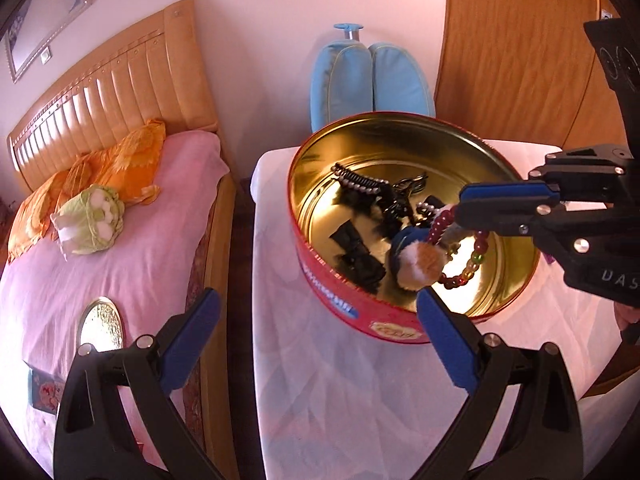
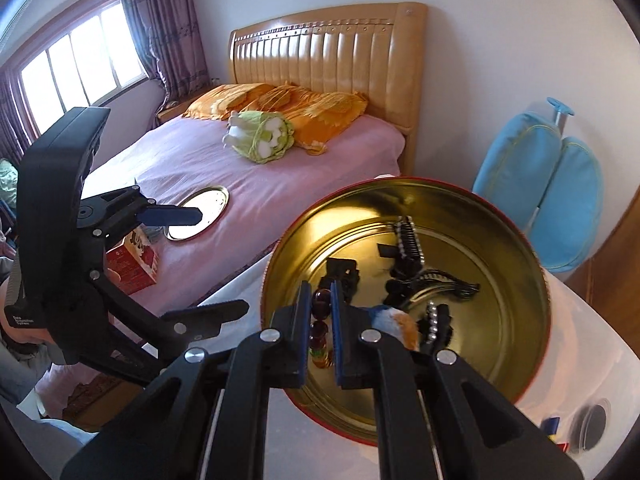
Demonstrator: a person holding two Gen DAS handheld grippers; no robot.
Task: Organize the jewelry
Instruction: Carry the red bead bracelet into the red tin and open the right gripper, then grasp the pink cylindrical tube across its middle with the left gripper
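Observation:
A round red tin with a gold inside stands on a white-covered table. In it lie black hair clips and black bows. My right gripper comes in from the right over the tin, shut on a bracelet of red and coloured beads that hangs below its fingers. In the right wrist view the beads show between the closed right gripper. A white-and-orange pompom hangs beside them; whether it is attached I cannot tell. My left gripper stands wide open and holds nothing, at the tin's near wall.
The tin's gold lid lies on the pink bed left of the table, near a red box. A cabbage plush and orange pillows lie by the headboard. A blue cushion seat and a wooden door stand behind the table.

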